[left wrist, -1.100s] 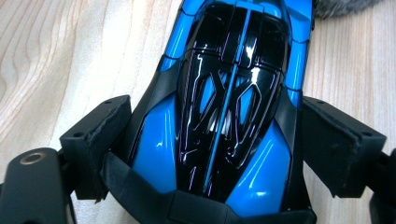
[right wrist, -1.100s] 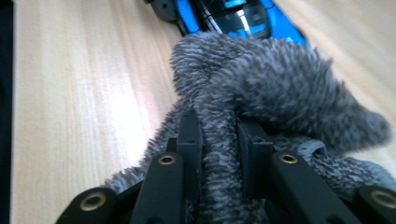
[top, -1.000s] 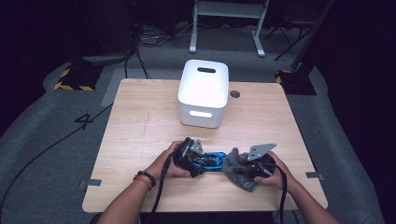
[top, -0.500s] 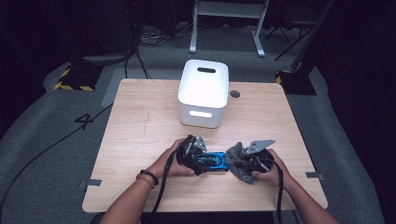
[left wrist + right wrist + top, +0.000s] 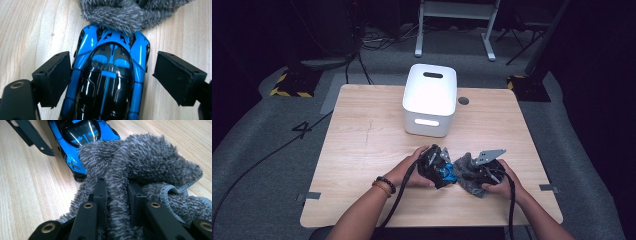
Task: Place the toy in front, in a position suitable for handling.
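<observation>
At the lower middle of the high view, the person's two hands meet near the front edge of the worktop. The right gripper has its jaws pinched tight on a fold of the grey fluffy cloth, which bunches up in front of them and drapes over one end of the blue toy car. In the high view the cloth sits at lower centre-right of the frame, touching the car just to its left.

The left gripper straddles the car. Its jaws are spread either side of the body, one pad close against the car's flank at left of the frame, the other standing clear at right, so the car lies between them unclamped on the wood. Those jaws have just been opening slightly with the car between them.

Farther back, at the centre of the high view, a white bin stands upright, well apart from the hands.

Judging by this, the work is wiping the car with the cloth. The cloth is gripped and on one end of the car; most of the body still shows uncovered, so the wiping looks partway at best, with the roof and far end left.
</observation>
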### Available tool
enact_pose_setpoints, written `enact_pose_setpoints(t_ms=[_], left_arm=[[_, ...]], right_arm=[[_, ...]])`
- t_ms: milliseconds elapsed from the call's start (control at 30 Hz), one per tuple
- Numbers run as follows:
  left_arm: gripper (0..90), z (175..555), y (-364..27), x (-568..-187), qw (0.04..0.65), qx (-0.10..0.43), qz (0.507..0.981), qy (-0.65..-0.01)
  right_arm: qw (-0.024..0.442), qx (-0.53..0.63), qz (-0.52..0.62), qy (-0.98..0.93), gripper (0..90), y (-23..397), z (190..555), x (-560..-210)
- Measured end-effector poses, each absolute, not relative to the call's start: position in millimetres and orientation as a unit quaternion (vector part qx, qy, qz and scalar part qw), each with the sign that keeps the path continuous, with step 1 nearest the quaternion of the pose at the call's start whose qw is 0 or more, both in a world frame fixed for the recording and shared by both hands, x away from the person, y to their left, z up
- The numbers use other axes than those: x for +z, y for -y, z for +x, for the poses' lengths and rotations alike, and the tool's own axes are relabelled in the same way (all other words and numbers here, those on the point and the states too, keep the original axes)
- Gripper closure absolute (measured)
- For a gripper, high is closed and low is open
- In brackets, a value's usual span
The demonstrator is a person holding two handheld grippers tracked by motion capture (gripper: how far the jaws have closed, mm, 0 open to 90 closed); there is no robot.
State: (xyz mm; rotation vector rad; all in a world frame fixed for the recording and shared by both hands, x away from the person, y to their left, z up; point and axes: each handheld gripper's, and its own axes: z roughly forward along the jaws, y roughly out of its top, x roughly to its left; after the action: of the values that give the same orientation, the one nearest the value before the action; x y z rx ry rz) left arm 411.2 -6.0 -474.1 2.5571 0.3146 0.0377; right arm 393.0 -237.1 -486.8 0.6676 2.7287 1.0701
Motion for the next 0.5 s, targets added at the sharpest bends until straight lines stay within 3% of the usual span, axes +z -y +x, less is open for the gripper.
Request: enact_pose_setpoints(t_ms=[267,500], left_arm=[[14.0,420.5,25.3,-479.4,0.245,-0.014,0.965,-0.090],[14.6,422.0,32.8,-481.1,0.227,-0.006,0.971,-0.070]], right_arm=[[0.065,0.353,0.219,-0.907,72.9,235.5,393.8,-486.3],[0.064,0.355,0.218,-0.907,71.7,236.1,394.1,-486.3]])
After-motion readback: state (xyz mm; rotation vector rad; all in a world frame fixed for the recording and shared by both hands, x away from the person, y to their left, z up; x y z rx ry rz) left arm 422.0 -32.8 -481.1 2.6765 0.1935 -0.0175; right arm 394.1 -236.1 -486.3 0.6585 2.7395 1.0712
